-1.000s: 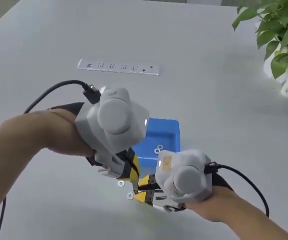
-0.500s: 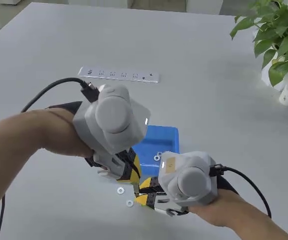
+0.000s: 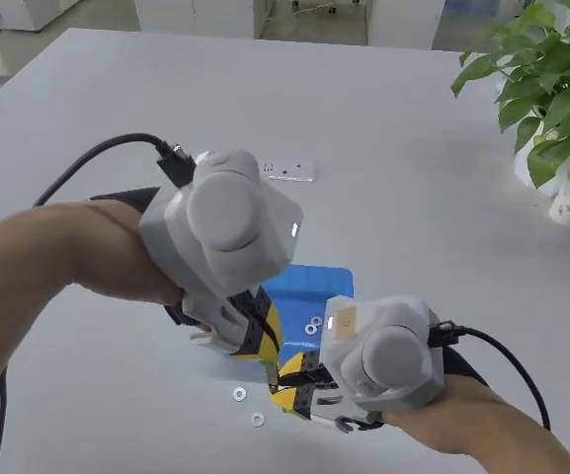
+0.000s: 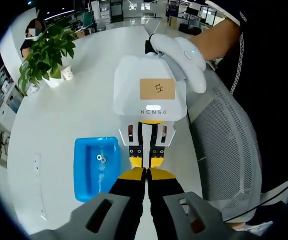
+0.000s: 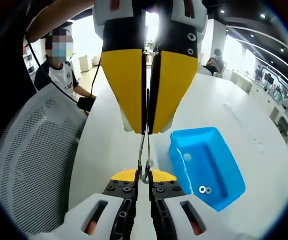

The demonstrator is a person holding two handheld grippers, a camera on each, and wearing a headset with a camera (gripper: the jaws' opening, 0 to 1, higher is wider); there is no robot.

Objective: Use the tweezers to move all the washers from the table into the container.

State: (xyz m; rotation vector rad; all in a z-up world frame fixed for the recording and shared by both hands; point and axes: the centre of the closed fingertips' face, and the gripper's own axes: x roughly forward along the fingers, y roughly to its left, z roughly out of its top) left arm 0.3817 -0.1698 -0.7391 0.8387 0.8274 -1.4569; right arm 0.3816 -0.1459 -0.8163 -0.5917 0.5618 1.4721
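Blue container [image 3: 326,281] lies just on the far side of the grippers; loose washers [image 3: 239,394] wait near-left on the table [image 3: 413,197]. Left gripper [image 5: 146,127] and right gripper [image 5: 144,176] both clamp the tweezers [image 5: 144,150]. Best to settle one firm grip, then lower squarely over a washer.

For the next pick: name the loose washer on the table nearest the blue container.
The upper-left washer in the head view; the other washer lies farther from the blue container.
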